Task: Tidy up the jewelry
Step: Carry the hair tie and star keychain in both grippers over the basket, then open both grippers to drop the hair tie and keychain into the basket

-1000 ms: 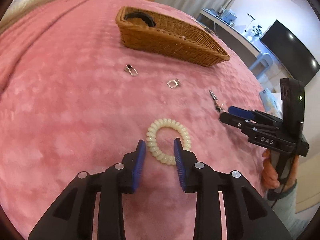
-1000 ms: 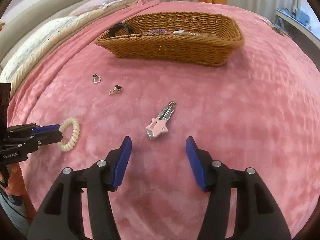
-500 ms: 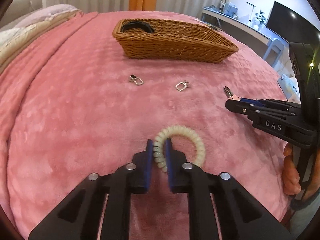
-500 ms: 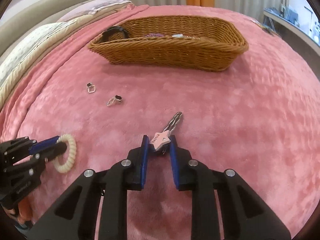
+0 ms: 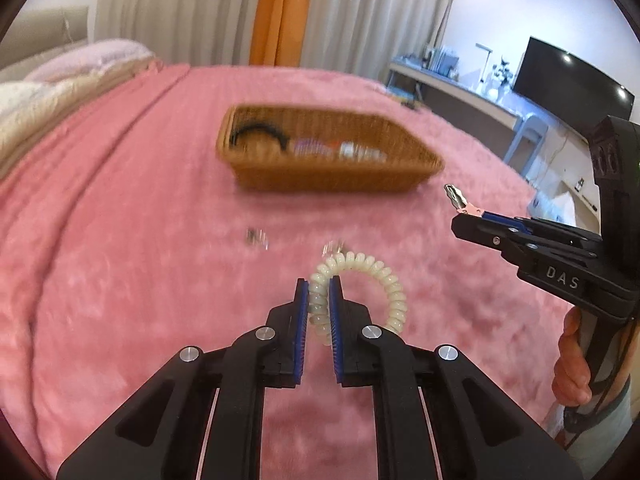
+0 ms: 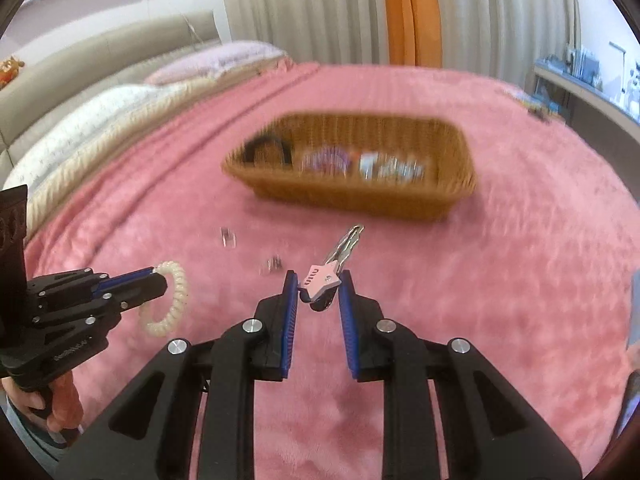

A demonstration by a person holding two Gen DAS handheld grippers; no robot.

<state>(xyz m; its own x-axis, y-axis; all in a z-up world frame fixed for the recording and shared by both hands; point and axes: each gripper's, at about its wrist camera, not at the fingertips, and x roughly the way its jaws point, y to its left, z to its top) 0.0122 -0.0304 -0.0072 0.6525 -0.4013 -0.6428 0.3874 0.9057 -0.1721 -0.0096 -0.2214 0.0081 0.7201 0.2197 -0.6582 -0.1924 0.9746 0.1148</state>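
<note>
My left gripper [image 5: 319, 284] is shut on a cream spiral hair tie [image 5: 384, 280] and holds it lifted above the pink blanket; it also shows in the right wrist view [image 6: 170, 304]. My right gripper [image 6: 319, 280] is shut on a pink star hair clip [image 6: 322, 280], its metal prongs pointing toward the basket; the clip shows in the left wrist view [image 5: 460, 200]. The wicker basket [image 5: 332, 178] [image 6: 360, 196] stands further back on the blanket and holds a black band and several small items. Two small earrings [image 6: 228, 237] [image 6: 273, 265] lie on the blanket between the grippers and the basket.
The pink blanket [image 6: 520, 264] covers the bed. Pillows [image 6: 100, 120] lie at the left. Curtains, a desk and a dark TV screen [image 5: 572, 80] are behind and to the right of the bed.
Both grippers have risen off the blanket with their items held. The view has tilted up toward the basket, which looks blurred by motion.
</note>
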